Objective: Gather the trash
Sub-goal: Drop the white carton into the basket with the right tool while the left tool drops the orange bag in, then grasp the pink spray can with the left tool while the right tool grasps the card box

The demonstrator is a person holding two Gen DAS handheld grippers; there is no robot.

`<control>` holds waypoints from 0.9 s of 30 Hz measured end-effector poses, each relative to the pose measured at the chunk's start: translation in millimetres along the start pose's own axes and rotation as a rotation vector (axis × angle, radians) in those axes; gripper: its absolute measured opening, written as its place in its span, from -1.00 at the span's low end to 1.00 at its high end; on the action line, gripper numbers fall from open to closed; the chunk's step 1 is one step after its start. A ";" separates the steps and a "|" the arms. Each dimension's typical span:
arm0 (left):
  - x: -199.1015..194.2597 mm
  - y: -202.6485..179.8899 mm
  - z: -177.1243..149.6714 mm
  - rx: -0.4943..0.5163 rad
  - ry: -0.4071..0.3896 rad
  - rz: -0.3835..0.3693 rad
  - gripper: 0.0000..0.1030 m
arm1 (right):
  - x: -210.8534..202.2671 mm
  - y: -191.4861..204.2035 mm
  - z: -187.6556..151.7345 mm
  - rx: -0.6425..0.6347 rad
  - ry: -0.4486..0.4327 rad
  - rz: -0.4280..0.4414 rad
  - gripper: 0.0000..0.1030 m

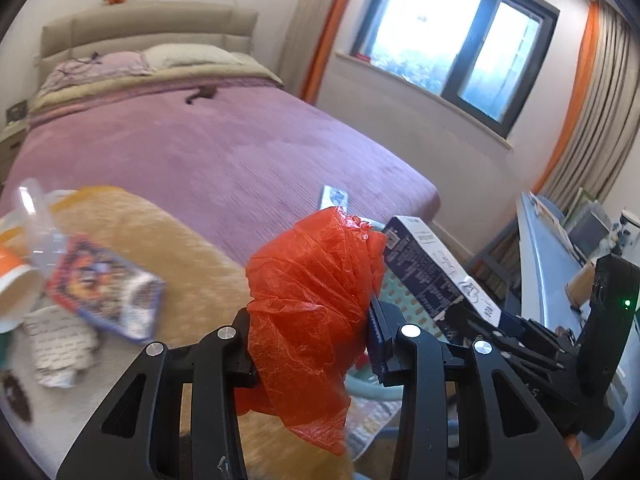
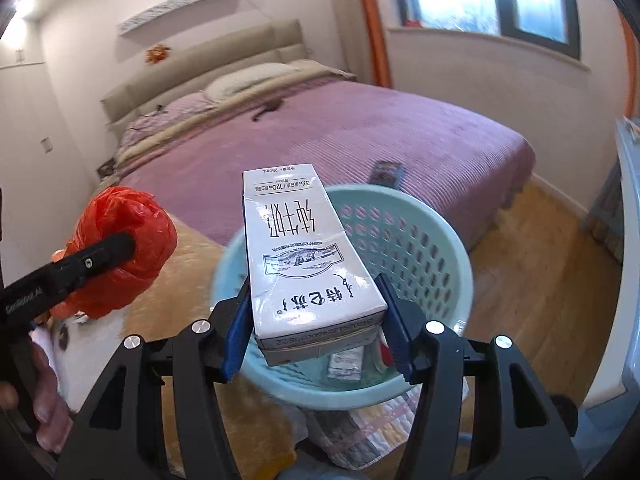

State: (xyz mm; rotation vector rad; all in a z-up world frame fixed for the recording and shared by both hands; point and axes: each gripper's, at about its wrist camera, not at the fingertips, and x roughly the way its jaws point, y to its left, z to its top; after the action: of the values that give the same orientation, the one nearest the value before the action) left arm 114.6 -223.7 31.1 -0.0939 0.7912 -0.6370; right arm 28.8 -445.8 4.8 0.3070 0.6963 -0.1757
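My left gripper (image 1: pixel 312 340) is shut on a crumpled red plastic bag (image 1: pixel 312 292), held above the orange rug; the bag also shows in the right wrist view (image 2: pixel 120 248). My right gripper (image 2: pixel 316 328) is shut on a white milk carton (image 2: pixel 300 256) and holds it above a light green perforated basket (image 2: pixel 432 240). The carton also shows in the left wrist view (image 1: pixel 436 272). The basket holds a few small wrappers (image 2: pixel 346 360). More trash lies at the left: a colourful snack wrapper (image 1: pixel 104 292), crumpled paper (image 1: pixel 60 344), a paper cup (image 1: pixel 16 292).
A bed with a purple cover (image 1: pixel 208 148) fills the space ahead, with a small packet (image 1: pixel 334 196) near its foot. A blue desk (image 1: pixel 548 256) stands at the right. Wooden floor (image 2: pixel 540 280) lies right of the basket. A window (image 1: pixel 452 40) is behind.
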 end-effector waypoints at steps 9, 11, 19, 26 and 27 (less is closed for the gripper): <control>64.1 -17.4 -11.3 0.049 0.112 -0.037 -0.18 | 41.3 -28.3 -7.1 0.094 0.112 -0.092 0.01; 69.2 -18.0 -12.5 0.044 0.120 -0.032 -0.07 | 47.8 -32.3 -9.2 0.108 0.128 -0.101 0.01; 43.5 -12.1 -15.2 0.016 0.076 -0.048 0.45 | 42.4 -34.6 -13.2 0.128 0.113 -0.061 0.10; -10.8 -0.4 -23.9 -0.018 -0.011 -0.015 0.45 | 19.1 -10.7 -15.0 0.083 0.078 -0.011 0.10; -20.0 1.7 -25.1 -0.021 -0.026 -0.006 0.45 | 15.3 -3.8 -15.8 0.070 0.072 0.001 0.11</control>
State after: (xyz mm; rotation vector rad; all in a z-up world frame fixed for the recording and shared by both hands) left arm 87.6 -207.2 25.4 -0.1231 0.7730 -0.6323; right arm 29.8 -445.0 -17.5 0.3822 0.7627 -0.1890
